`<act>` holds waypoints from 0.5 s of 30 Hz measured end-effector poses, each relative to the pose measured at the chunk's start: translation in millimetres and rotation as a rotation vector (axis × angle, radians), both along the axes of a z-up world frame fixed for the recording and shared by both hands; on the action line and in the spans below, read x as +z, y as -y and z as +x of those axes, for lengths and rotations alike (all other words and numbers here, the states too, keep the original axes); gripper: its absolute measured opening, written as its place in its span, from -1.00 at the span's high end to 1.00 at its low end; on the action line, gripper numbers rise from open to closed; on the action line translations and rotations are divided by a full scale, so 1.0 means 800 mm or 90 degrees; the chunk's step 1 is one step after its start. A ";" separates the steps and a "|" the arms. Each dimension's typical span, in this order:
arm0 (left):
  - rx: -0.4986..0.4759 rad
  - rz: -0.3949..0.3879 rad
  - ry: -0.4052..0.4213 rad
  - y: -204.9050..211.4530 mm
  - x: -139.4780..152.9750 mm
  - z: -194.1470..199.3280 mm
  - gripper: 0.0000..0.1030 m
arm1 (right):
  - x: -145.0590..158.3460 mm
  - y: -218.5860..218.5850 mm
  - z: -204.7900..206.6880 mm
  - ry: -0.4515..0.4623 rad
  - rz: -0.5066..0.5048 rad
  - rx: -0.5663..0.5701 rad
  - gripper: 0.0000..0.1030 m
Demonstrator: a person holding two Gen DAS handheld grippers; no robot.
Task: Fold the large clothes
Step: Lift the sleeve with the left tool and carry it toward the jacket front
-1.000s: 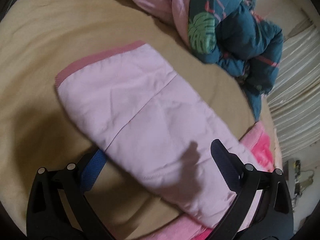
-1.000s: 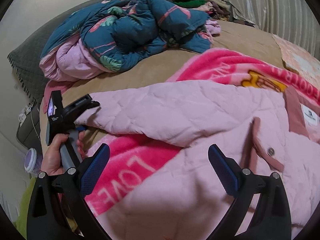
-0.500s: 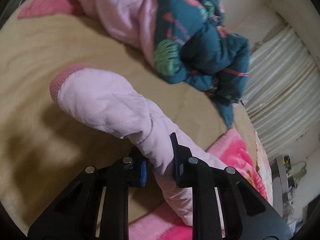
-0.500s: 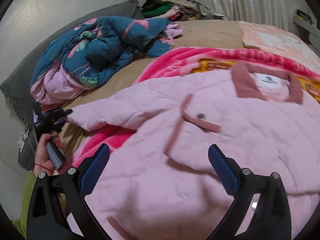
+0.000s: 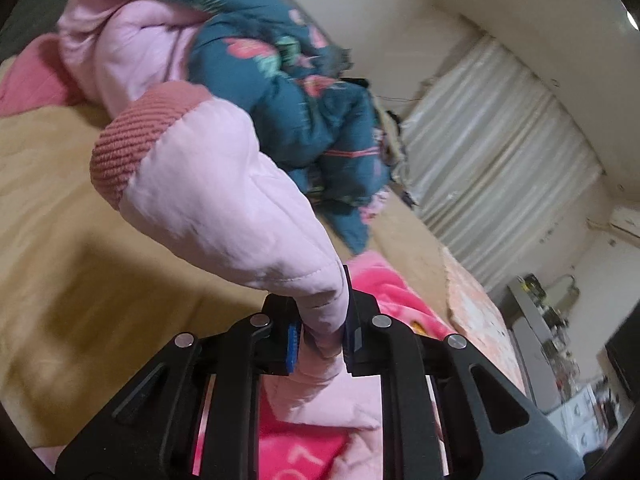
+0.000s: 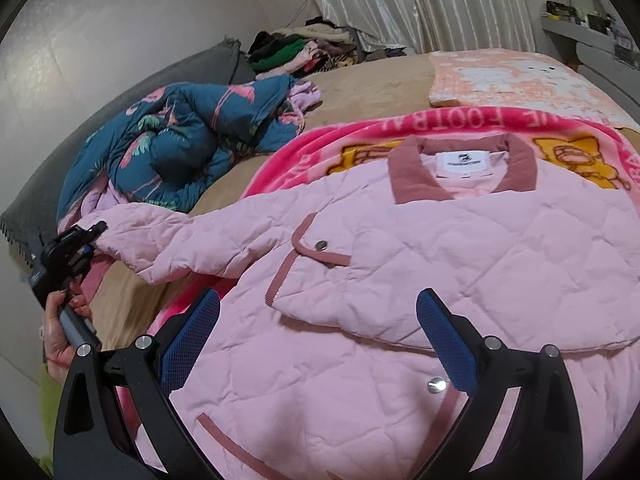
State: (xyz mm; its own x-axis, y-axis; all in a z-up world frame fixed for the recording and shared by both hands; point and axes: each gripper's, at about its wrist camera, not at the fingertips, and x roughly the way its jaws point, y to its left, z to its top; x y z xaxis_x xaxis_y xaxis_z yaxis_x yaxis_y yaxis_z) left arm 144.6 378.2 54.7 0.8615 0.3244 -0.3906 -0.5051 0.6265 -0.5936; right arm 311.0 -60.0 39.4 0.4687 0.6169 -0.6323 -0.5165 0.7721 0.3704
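A pale pink quilted jacket (image 6: 400, 272) with a dusty-rose collar lies face up on a bright pink blanket (image 6: 360, 140). Its sleeve (image 5: 224, 192), ending in a ribbed rose cuff (image 5: 136, 136), is lifted off the tan bed cover, and my left gripper (image 5: 322, 332) is shut on the sleeve fabric. In the right wrist view the left gripper (image 6: 86, 236) shows at the far left, held by a hand (image 6: 60, 328), pinching the sleeve end. My right gripper (image 6: 316, 340) hovers open over the jacket's front, nothing between its blue pads.
A rumpled teal flamingo-print duvet (image 6: 180, 148) with pink lining lies on the tan bed cover (image 6: 360, 88) behind the sleeve. A clothes pile (image 6: 304, 48) sits by the curtain (image 6: 420, 4). A peach patterned cloth (image 6: 512, 76) covers the far right of the bed.
The left gripper went from open around the flat sleeve to shut on it and raised it off the bed. The right gripper swept rightward over the jacket, bringing collar and label into view.
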 end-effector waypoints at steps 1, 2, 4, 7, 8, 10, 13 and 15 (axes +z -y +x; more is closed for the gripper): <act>-0.009 0.002 0.008 0.006 0.005 -0.001 0.84 | 0.000 0.003 0.000 -0.001 0.004 -0.004 -0.91; -0.014 0.004 0.011 0.009 0.007 -0.002 0.84 | -0.001 0.008 0.001 -0.003 0.008 -0.008 -0.91; -0.022 0.016 0.015 0.018 0.015 -0.003 0.84 | -0.002 0.013 0.000 -0.004 0.008 -0.014 -0.91; -0.038 0.024 0.028 0.027 0.024 -0.003 0.84 | -0.004 0.023 -0.002 -0.007 0.009 -0.019 -0.91; -0.044 0.029 0.032 0.031 0.028 -0.002 0.84 | -0.004 0.025 -0.002 -0.007 0.008 -0.021 -0.91; -0.053 0.042 0.035 0.038 0.034 -0.001 0.84 | -0.006 0.030 -0.001 -0.009 0.006 -0.028 -0.91; -0.067 0.049 0.039 0.049 0.041 0.000 0.84 | -0.006 0.042 -0.004 -0.011 0.019 -0.032 -0.91; -0.079 0.036 0.044 0.052 0.042 0.003 0.84 | -0.006 0.051 -0.005 -0.010 0.024 -0.036 -0.91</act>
State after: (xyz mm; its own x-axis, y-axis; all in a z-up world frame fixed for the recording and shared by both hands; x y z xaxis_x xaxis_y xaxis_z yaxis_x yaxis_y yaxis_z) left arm 146.9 336.7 88.2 0.9204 0.2334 -0.3138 -0.3812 0.7147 -0.5864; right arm 306.6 -100.7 34.4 0.4932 0.6133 -0.6170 -0.4662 0.7851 0.4077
